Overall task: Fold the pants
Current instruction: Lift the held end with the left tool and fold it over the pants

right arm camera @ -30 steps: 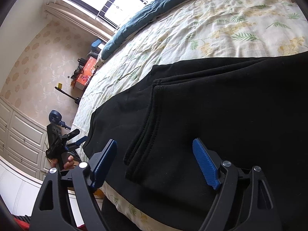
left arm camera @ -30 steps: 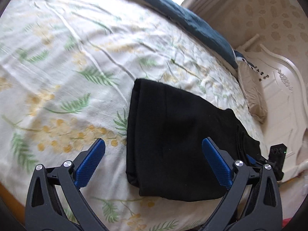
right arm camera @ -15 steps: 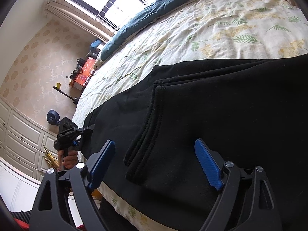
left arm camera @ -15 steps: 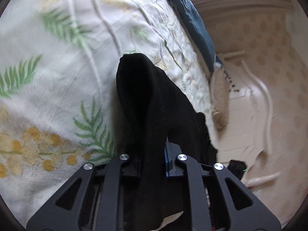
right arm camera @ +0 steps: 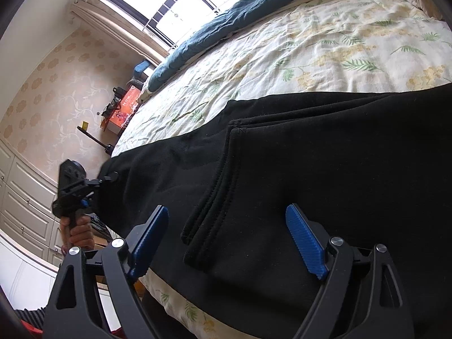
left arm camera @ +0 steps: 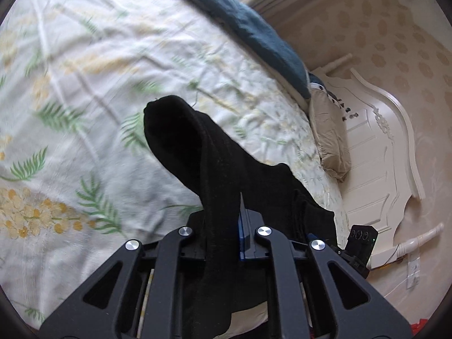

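Black pants lie partly folded on a floral bedsheet, near the bed's front edge. My left gripper is shut on one end of the pants and holds that end lifted off the sheet. It also shows in the right wrist view, held by a hand at the pants' left end. My right gripper is open, its blue pads on either side of a folded hem edge, just above the cloth.
A dark teal blanket lies along the far side of the bed. A beige pillow sits by the white headboard. A window, white cabinets and an orange box are beyond the bed.
My left gripper came down onto the pants' end, shut on it and has lifted it off the sheet. My right gripper stays open over the hem, almost unmoved.
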`<action>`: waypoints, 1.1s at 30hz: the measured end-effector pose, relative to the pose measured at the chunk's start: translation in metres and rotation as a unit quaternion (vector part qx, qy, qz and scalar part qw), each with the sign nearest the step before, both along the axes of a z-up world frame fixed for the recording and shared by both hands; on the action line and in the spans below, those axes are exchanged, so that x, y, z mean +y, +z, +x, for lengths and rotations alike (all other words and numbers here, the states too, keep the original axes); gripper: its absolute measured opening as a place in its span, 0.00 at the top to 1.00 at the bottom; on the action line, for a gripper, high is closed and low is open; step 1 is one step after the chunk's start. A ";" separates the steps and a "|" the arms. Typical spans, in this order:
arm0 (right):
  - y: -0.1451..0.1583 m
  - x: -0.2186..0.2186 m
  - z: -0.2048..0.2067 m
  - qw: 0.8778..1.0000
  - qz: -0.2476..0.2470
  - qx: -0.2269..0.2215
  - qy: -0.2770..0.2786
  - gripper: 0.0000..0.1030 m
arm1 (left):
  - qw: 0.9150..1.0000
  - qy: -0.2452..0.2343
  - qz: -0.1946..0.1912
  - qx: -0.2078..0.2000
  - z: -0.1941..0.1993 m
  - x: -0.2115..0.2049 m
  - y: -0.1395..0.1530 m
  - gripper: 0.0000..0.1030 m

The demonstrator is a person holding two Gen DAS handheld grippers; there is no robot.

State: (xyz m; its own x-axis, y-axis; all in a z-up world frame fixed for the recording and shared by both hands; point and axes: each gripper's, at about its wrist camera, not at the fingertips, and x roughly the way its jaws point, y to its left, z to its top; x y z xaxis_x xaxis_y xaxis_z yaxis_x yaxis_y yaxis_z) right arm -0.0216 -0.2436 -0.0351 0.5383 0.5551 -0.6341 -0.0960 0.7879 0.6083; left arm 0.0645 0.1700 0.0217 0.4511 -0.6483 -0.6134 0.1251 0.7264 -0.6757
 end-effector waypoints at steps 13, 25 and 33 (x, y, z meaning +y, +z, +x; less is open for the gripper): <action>0.024 -0.009 -0.034 1.000 0.009 -0.013 -0.019 0.18 | 0.997 -0.044 0.026 -0.057 -0.013 -0.080 0.072 0.89; 0.035 -0.014 -0.068 0.999 0.016 -0.023 -0.022 0.18 | 0.987 -0.077 0.113 -0.085 -0.019 -0.178 0.092 0.89; 0.039 -0.023 -0.085 0.998 0.023 -0.029 -0.043 0.18 | 0.980 -0.101 0.151 -0.084 -0.025 -0.243 0.080 0.89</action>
